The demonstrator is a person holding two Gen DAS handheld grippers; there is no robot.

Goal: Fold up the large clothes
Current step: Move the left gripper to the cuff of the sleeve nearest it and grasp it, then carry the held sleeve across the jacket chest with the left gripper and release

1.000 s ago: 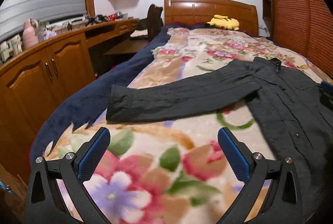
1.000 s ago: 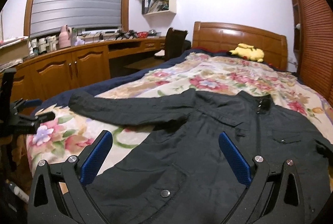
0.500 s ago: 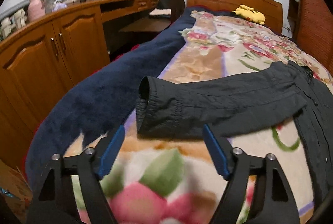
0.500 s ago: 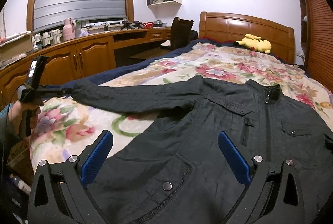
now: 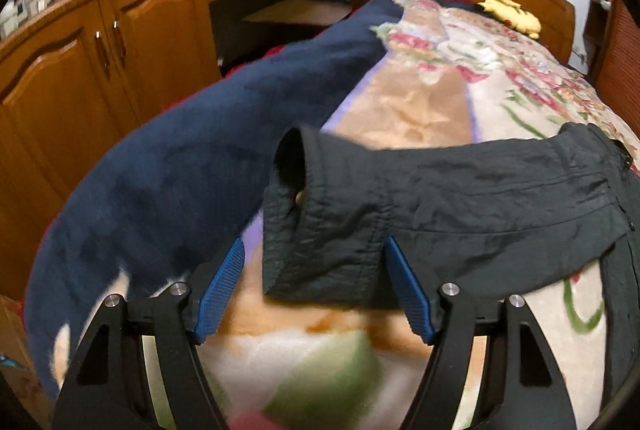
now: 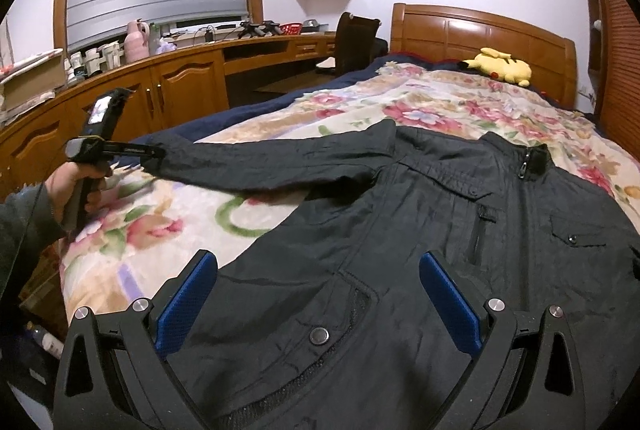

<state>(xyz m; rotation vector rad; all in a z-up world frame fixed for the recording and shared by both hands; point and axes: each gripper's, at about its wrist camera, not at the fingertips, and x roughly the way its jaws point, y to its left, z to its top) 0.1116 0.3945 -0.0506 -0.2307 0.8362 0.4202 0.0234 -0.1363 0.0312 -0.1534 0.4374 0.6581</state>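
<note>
A dark grey jacket [image 6: 460, 230] lies front up on the floral blanket [image 6: 160, 226], one sleeve [image 5: 460, 202] stretched out to the left. My left gripper [image 5: 314, 286] is open, its blue pads on either side of the sleeve cuff [image 5: 304, 230], just short of it. It also shows in the right wrist view [image 6: 156, 152] at the cuff end. My right gripper [image 6: 316, 294] is open and empty, low over the jacket's lower front near a snap button [image 6: 319, 335].
Wooden cabinets and a desk [image 6: 180, 86] run along the left of the bed. A dark blue blanket edge [image 5: 168, 190] hangs on the left side. A yellow plush toy [image 6: 498, 66] lies by the wooden headboard [image 6: 480, 34]. A chair [image 6: 354, 42] stands at the desk.
My left gripper has moved forward and down to the sleeve cuff, which now lies between its pads. My right gripper has moved slightly closer over the jacket front.
</note>
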